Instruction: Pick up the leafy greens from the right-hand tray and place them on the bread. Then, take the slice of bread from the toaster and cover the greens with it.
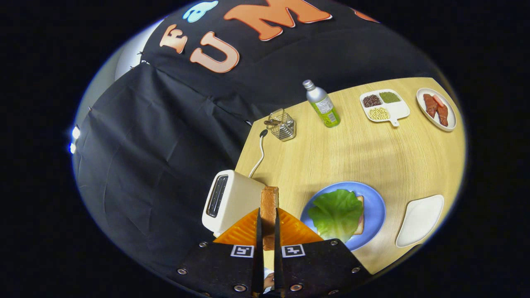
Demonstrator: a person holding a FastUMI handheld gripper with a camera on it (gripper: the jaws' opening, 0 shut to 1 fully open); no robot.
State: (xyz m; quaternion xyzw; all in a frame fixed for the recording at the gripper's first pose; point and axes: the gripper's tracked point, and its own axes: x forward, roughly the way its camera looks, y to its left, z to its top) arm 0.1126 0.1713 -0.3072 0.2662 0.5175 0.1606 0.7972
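**Bread slice held above the counter**

My tongs [268,215] are clamped on the bread slice [269,203], both fingers pressing its faces, beside the toaster [230,203]. I see the leafy greens [336,213] lying on the bread on the blue plate [374,207].

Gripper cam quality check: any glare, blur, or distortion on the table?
Gripper view: strong fisheye bend, the table edge curves. Soft shadow bands cross the wood; bright lamp glare sits on the booth wall. The bread slice pinched between the fingers looks sharp, as does the lettuce on the blue plate.
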